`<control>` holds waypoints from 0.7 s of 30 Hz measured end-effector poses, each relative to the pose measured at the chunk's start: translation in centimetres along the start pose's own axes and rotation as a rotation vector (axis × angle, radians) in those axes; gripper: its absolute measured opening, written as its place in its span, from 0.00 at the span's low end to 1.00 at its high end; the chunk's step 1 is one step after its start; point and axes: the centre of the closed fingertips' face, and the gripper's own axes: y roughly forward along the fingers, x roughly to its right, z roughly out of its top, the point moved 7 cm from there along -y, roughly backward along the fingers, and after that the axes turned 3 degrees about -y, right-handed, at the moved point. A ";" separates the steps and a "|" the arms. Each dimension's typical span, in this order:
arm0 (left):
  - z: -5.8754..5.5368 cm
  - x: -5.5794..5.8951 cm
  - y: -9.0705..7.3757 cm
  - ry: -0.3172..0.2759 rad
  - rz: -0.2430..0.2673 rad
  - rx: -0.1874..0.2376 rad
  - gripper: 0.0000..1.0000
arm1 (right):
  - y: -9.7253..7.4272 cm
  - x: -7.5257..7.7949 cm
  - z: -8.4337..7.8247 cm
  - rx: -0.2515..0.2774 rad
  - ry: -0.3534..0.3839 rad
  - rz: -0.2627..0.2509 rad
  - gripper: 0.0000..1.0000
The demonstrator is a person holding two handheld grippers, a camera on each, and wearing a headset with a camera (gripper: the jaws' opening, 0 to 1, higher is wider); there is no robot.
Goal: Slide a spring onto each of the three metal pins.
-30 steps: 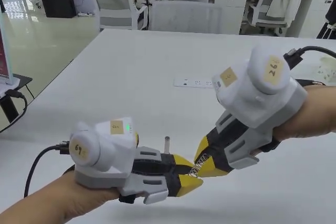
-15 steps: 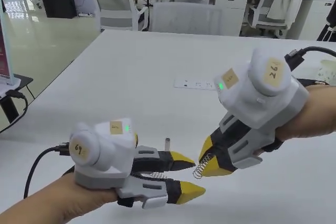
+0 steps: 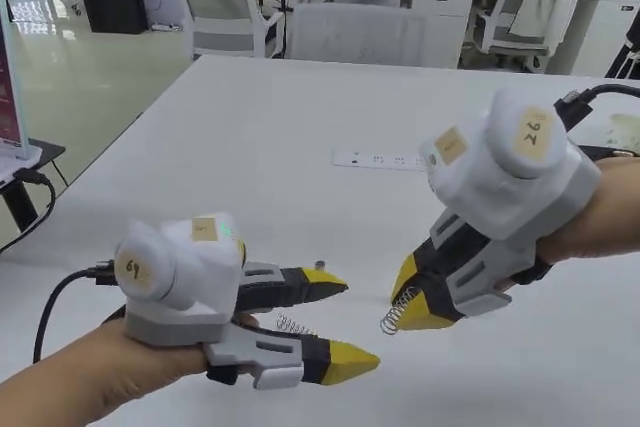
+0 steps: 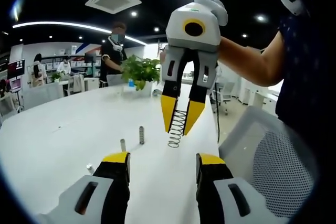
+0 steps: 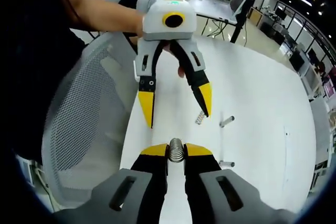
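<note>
Spring (image 3: pixel 396 311) clamped by right gripper (image 3: pixel 410 302)
Opposite, left gripper (image 3: pixel 360 321) is spread, empty; light bendy coil, probably best pinched at one end.

pin (image 3: pixel 319 265) sat mostly hidden behind left gripper (image 3: pixel 360 322) | held spring (image 3: pixel 393 315) had its top buried between right gripper (image 3: pixel 400 307) jaws | second spring (image 3: pixel 293 325) lay partly behind a jaw

The left gripper (image 3: pixel 358 322) and the right gripper (image 3: pixel 408 309) both have white shells and black jaws with grey insets and yellow tips. Each carries a tan sticker with dark digits, and a green light glows on the left one. The spring (image 3: pixel 395 312) and the pin (image 4: pixel 123 144) are silvery. The table (image 3: pixel 300 147) is plain white. The chair (image 5: pixel 89 103) is grey dotted mesh.
</note>
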 end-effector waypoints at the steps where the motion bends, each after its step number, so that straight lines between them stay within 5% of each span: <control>1: 0.1 -0.1 -0.3 -0.003 0.007 0.002 0.46 | -0.1 0.0 -0.1 -0.002 0.002 -0.001 0.08; 21: -1.6 -0.4 -3.9 -0.044 0.097 0.013 0.52 | -0.7 1.0 -2.2 -0.061 0.049 -0.032 0.09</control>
